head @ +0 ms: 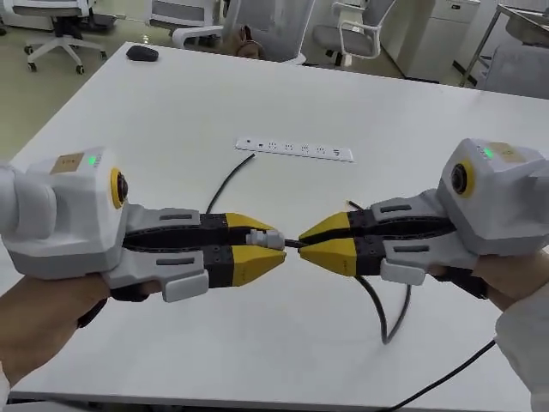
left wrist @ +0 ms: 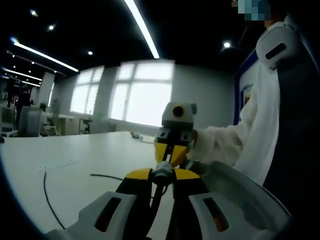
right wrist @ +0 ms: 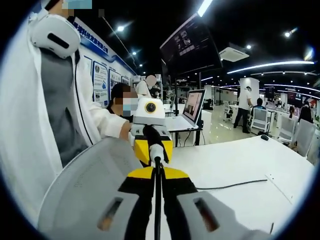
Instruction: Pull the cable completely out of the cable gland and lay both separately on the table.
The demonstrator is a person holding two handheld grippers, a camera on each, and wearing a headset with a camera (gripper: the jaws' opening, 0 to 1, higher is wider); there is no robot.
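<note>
My left gripper (head: pixel 276 244) is shut on the pale grey cable gland (head: pixel 264 238), held above the white table (head: pixel 171 112). Facing it tip to tip, my right gripper (head: pixel 305 242) is shut on the black cable (head: pixel 378 302), which leaves the gland's end, passes through the jaws and hangs in a loop to the table. In the left gripper view the gland (left wrist: pixel 162 172) sits between my yellow tips (left wrist: pixel 162 176), with the right gripper (left wrist: pixel 170 150) just beyond. In the right gripper view the cable (right wrist: pixel 158 197) runs up between my jaws (right wrist: pixel 157 172) to the gland (right wrist: pixel 156 151).
A white power strip (head: pixel 296 149) lies further back on the table, its own black lead (head: pixel 225 182) curving toward me. A dark computer mouse (head: pixel 142 52) rests at the far left edge. Office chairs (head: pixel 56 26) stand behind the table. A person in a white coat (right wrist: pixel 60 115) holds the grippers.
</note>
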